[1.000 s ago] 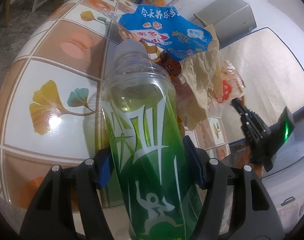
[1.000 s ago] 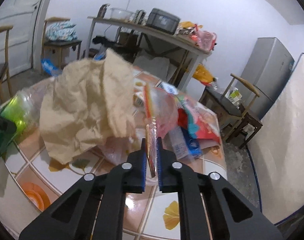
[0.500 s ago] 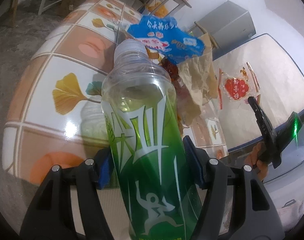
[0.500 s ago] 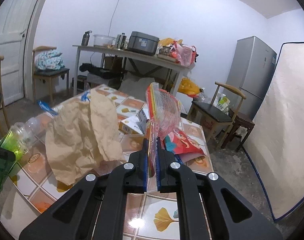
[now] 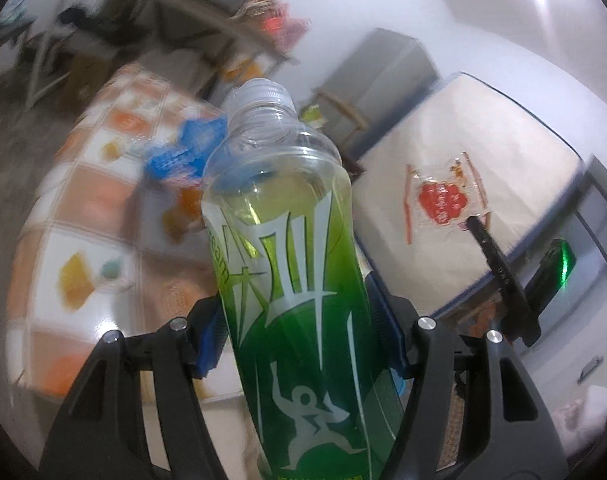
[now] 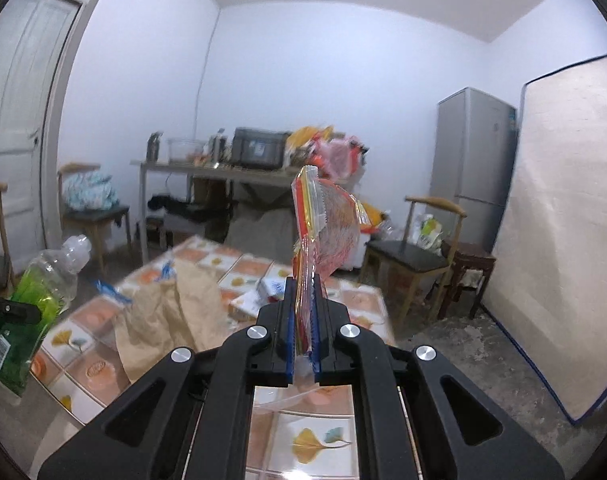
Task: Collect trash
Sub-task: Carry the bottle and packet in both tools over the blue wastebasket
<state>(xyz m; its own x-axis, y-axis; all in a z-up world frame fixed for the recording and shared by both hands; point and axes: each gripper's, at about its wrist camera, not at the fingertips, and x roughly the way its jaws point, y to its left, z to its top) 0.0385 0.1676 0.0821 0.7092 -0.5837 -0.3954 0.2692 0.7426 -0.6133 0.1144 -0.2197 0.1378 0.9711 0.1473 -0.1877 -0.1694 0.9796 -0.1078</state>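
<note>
pale, quilted fabric covers the mattress (image 6: pixel 563 220) leaning against the wall at the right of the right wrist view; beside it stands a grey metal fridge (image 6: pixel 473 148). the tiled table (image 6: pixel 323 444) fills the lower centre, glossy, with orange squares and ginkgo-leaf prints. a long side table (image 6: pixel 207 172) along the back wall carries a dark box and plastic bags, and wooden chairs stand at the left and right.

on the tiles at lower left of that view lies a crumpled brown paper (image 6: pixel 171 316), matte and creased. the left wrist view, blurred, shows a blue wrapper (image 5: pixel 183 152) at centre left, which the other view barely shows.

the bottle (image 5: pixel 295 280) is clear ribbed plastic with a green label and a white cap, held off the table and filling the centre of the left wrist view; the left gripper (image 5: pixel 303 344) clamps its body with blue pads on both sides.

the right gripper (image 6: pixel 302 332) has its fingers pressed onto a thin, clear snack bag (image 6: pixel 323 224) with red print, held upright above the table. the left view shows its flat face at upper right; the right view shows it edge-on.
</note>
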